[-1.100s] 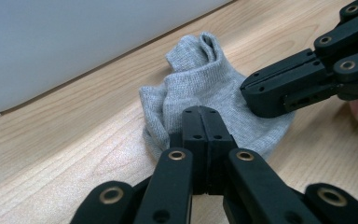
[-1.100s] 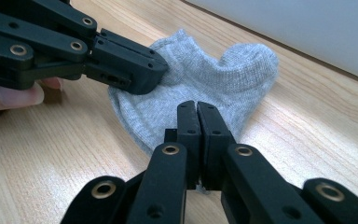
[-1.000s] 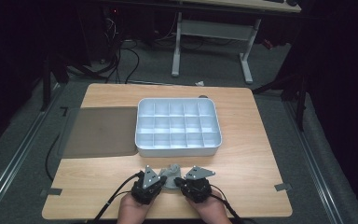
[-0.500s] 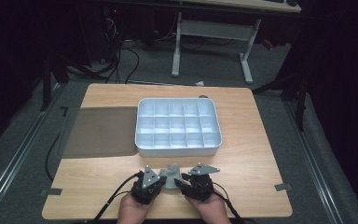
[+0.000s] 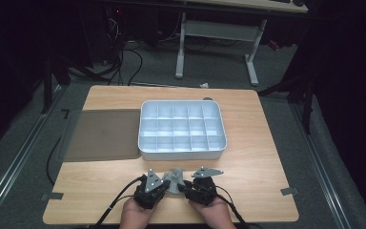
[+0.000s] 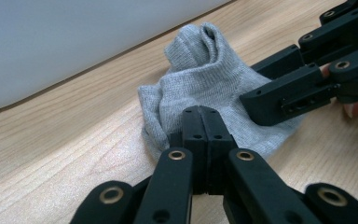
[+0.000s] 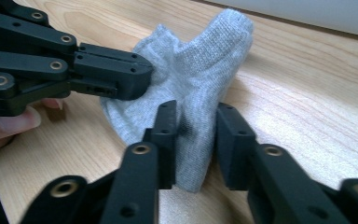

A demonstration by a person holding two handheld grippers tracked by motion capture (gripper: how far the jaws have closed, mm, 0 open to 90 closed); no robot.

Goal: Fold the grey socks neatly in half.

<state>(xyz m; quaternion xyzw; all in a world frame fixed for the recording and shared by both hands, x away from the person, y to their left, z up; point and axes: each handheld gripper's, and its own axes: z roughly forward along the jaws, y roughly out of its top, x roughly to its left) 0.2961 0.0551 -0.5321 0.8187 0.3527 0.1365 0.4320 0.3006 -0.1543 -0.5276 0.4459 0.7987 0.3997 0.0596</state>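
Grey knit sock [image 6: 205, 88]: bunched between my two hand-held grippers, lying on the surface with one end standing up.
Left hand-held gripper [image 6: 200, 119]: jaws pressed together, clenched on the sock's near edge.
Right hand-held gripper [image 7: 193, 126]: jaws apart, a fold of the sock between them; whether they press on it, I cannot tell.
Hands [image 5: 136, 217]: mine, at the near edge, one behind each hand-held gripper.
Wooden surface [image 5: 262, 157]: light grain under both.
White compartment tray [image 5: 181, 129]: just beyond the sock.
Dark mat [image 5: 100, 136]: beyond my left hand-held gripper, touching the tray's side.
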